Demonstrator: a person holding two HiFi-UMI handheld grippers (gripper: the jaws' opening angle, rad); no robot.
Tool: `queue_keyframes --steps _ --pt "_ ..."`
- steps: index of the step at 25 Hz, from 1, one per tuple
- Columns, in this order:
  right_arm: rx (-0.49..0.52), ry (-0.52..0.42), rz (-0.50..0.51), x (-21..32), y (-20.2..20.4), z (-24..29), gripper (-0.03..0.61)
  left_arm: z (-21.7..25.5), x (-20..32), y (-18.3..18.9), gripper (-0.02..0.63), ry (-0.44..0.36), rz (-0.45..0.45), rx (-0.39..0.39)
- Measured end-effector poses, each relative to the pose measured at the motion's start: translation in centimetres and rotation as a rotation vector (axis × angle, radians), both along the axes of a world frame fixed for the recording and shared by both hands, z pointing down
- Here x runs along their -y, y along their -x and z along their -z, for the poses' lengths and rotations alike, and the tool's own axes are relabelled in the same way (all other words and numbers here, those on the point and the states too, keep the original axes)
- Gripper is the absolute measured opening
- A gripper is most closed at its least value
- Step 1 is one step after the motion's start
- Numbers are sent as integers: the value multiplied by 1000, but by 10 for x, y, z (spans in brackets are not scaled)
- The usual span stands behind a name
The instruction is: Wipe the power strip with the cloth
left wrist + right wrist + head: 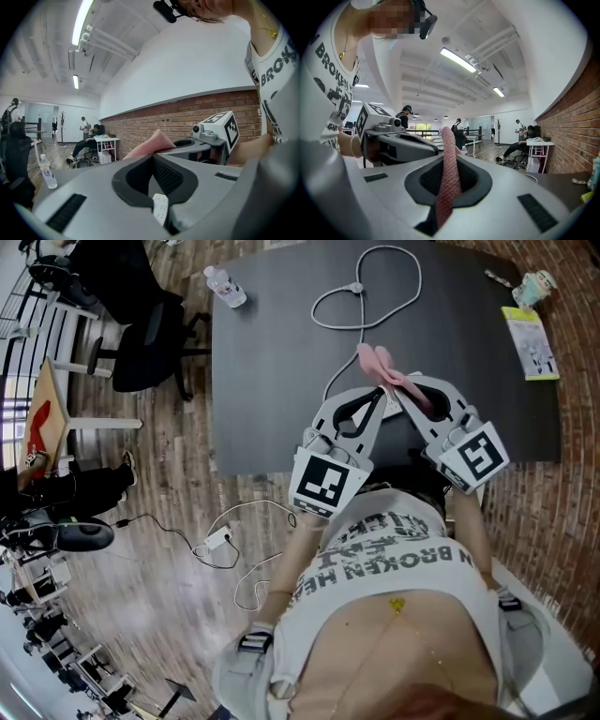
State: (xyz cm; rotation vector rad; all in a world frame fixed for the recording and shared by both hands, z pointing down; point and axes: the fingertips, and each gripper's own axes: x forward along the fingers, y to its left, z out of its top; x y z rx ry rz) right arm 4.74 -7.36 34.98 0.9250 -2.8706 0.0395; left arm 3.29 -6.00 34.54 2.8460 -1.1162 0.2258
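My right gripper (405, 387) is shut on a pink cloth (382, 365), which sticks out past its tips over the near part of the dark table (272, 381). In the right gripper view the cloth (449, 173) runs up between the closed jaws (447, 159). My left gripper (382, 395) is shut with nothing in it, its tip close beside the cloth; its jaws (152, 157) meet in the left gripper view, with the cloth (151, 144) just beyond them. A white cord (361, 292) loops on the far table and runs under the left gripper. The power strip's body is hidden.
A water bottle (225, 285) stands at the table's far left corner. A yellow-green packet (530, 341) and a small roll (536, 282) lie at the far right. An office chair (141, 343) stands left of the table. A white adapter with cable (217, 540) lies on the floor.
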Motion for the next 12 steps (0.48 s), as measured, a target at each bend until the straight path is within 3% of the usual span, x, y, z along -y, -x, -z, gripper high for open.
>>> queue_keyframes --steps 12 --pt "-7 -7 0 -3 0 2 15 1 -3 0 8 1 -1 -16"
